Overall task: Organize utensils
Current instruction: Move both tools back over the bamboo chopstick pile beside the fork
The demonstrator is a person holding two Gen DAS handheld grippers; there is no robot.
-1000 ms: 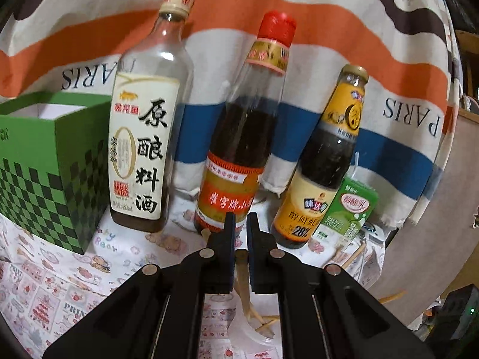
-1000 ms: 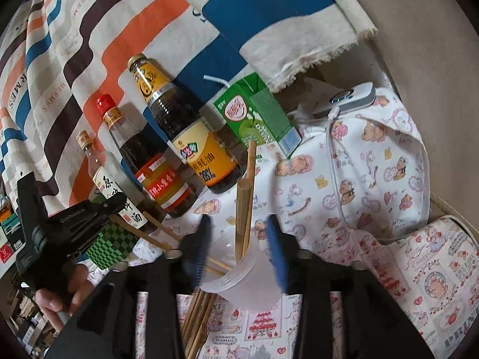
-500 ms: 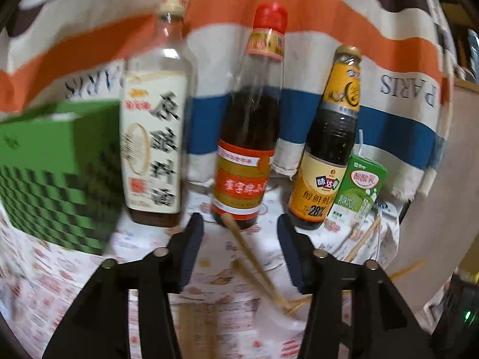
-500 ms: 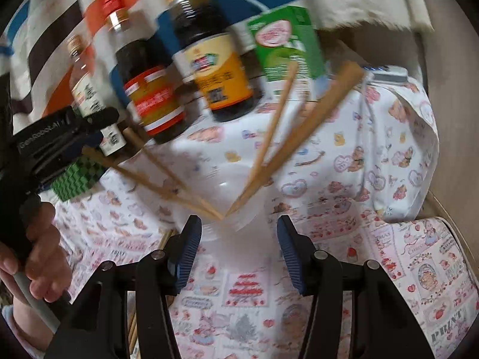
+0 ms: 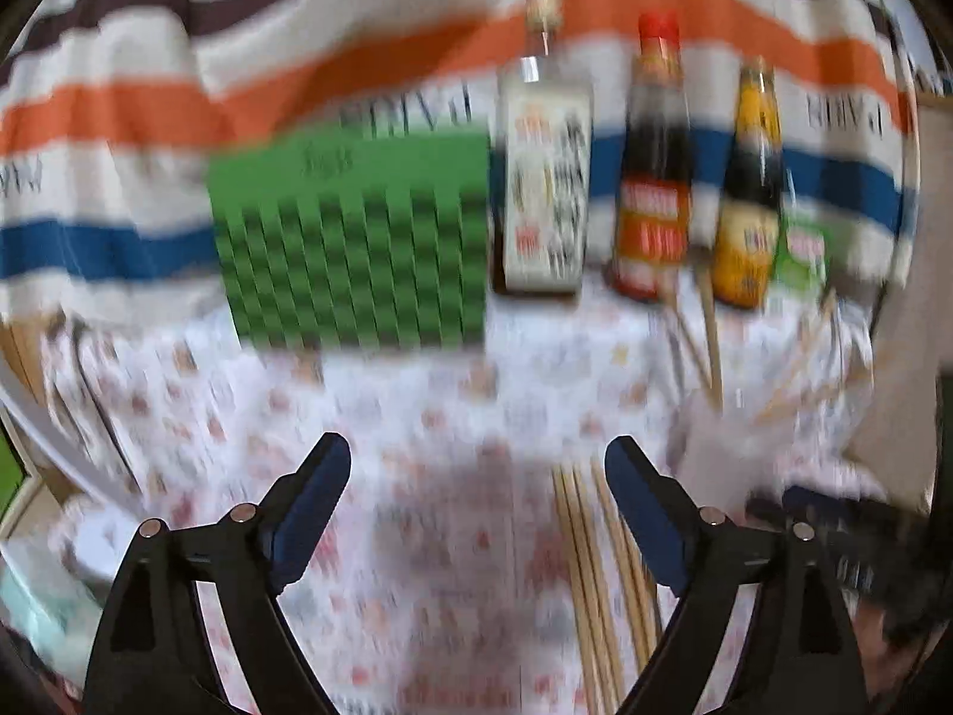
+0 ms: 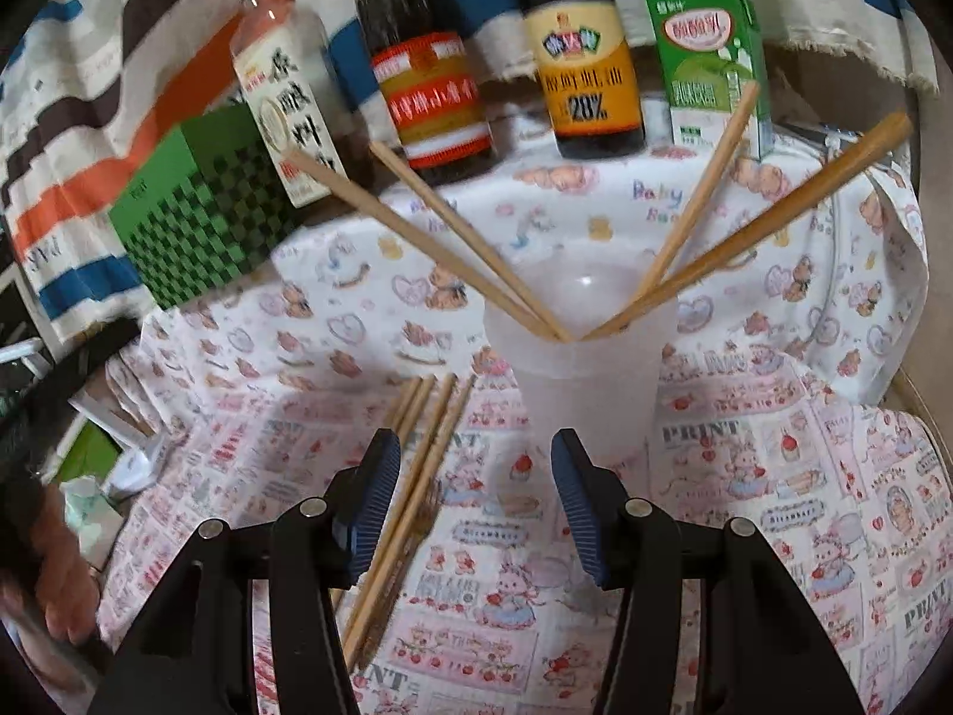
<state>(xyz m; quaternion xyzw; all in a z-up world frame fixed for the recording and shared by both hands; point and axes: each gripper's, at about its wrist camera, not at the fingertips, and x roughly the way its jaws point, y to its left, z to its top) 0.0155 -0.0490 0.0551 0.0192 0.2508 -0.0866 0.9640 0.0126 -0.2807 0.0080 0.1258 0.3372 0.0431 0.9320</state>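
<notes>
Apparently loose chopsticks (image 5: 601, 584) beside left gripper (image 5: 476, 476).

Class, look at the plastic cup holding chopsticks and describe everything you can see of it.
The plastic cup is translucent, milky white and tapers toward its base. It stands upright on the patterned cloth, ahead of the open right claw, which does not touch it. Four wooden chopsticks lean inside against its rim, two fanning left, two right. More chopsticks lie flat on the cloth to its left, apart from it.
</notes>
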